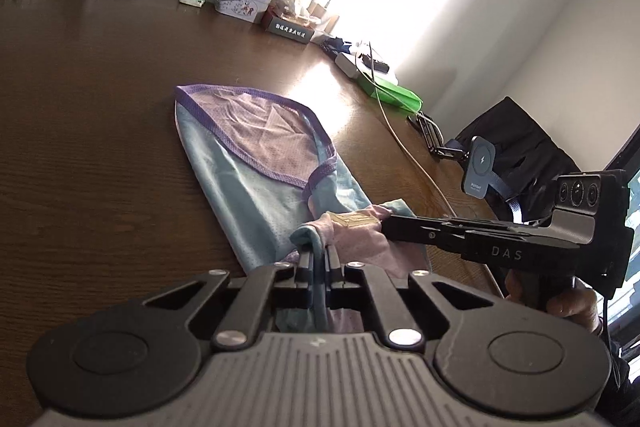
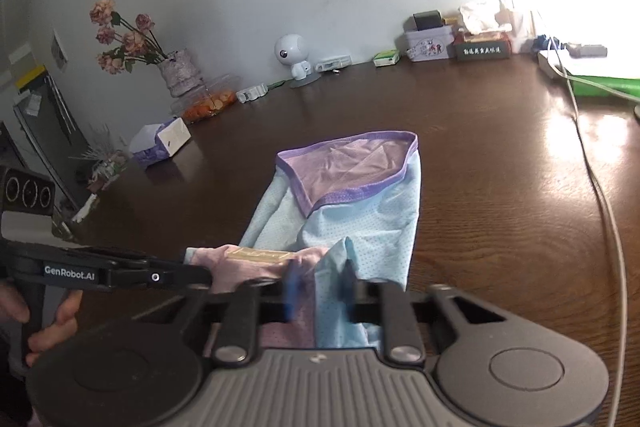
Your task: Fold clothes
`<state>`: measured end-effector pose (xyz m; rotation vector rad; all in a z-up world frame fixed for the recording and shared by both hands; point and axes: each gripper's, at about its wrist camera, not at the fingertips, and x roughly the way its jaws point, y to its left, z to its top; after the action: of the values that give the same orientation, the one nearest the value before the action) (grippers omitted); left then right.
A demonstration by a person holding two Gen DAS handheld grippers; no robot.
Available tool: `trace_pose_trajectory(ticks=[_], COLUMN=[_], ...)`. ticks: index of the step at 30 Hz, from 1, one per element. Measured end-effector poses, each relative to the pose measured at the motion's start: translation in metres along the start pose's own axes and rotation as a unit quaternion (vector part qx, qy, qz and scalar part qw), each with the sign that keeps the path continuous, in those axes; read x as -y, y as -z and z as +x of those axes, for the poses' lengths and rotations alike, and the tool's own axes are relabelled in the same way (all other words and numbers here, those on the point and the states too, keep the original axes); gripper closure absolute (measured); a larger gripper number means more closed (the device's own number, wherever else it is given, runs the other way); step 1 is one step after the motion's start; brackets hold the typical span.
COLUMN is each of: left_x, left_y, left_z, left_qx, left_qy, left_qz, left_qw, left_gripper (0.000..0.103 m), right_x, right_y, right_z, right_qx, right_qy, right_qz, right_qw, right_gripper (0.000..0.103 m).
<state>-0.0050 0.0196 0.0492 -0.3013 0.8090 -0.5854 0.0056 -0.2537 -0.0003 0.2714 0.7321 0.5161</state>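
The near hem of the garment (image 1: 256, 171) is pinched in the left tool (image 1: 318, 263) and the right tool (image 2: 320, 279), both clamped on cloth. It should be carried evenly toward the purple waistband (image 2: 348, 197), mid-table (image 2: 480, 147).

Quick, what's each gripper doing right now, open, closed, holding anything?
Left gripper: closed on the near edge of the blue and lilac garment.
Right gripper: closed on the same garment's near edge, beside the left.
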Motion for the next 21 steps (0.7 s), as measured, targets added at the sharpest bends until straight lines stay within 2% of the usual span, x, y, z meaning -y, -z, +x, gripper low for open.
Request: trace_pose_trajectory(ticks=[3, 6, 8, 10, 12, 13, 14, 16, 19, 21], left_x=[0.008, 0.001, -0.010, -0.023, -0.035, -0.039, -0.042, -0.044, -0.040, -0.036], left_y=[-0.009, -0.031, -0.043, -0.052, -0.048, -0.044, -0.039, -0.027, -0.014, -0.008], left_z=[-0.014, -0.002, 0.019, 0.043, 0.052, 0.048, 0.040, 0.016, 0.006, 0.011], left_qx=[0.025, 0.042, 0.028, 0.003, -0.010, -0.009, 0.000, 0.029, 0.033, 0.024], left_qy=[-0.006, -0.023, -0.036, -0.052, -0.076, -0.075, -0.065, -0.051, -0.044, -0.042], left_qz=[0.005, -0.001, -0.010, -0.024, -0.047, -0.060, -0.069, -0.074, -0.083, -0.080], left_qw=[0.9997, 0.9989, 0.9989, 0.9984, 0.9959, 0.9953, 0.9955, 0.9955, 0.9950, 0.9956], left_gripper=[0.099, 0.099, 0.099, 0.098, 0.093, 0.086, 0.071, 0.052, 0.051, 0.053], right_x=[-0.018, -0.026, -0.023, -0.017, -0.011, -0.009, -0.008, -0.008, -0.011, -0.012], right_y=[-0.004, -0.023, -0.038, -0.045, -0.044, -0.042, -0.039, -0.036, -0.030, -0.024], right_z=[-0.016, -0.021, -0.005, 0.028, 0.058, 0.068, 0.071, 0.065, 0.031, 0.020], right_qx=[0.025, 0.055, 0.058, 0.033, 0.007, 0.002, 0.003, 0.014, 0.042, 0.027], right_qy=[0.002, 0.000, 0.017, 0.052, 0.081, 0.094, 0.098, 0.095, 0.091, 0.067], right_qz=[-0.024, -0.032, -0.031, -0.028, -0.027, -0.025, -0.022, -0.017, -0.026, -0.029], right_qw=[0.999, 0.998, 0.998, 0.998, 0.996, 0.995, 0.995, 0.995, 0.995, 0.997], right_gripper=[0.100, 0.100, 0.100, 0.100, 0.099, 0.098, 0.094, 0.091, 0.086, 0.086])
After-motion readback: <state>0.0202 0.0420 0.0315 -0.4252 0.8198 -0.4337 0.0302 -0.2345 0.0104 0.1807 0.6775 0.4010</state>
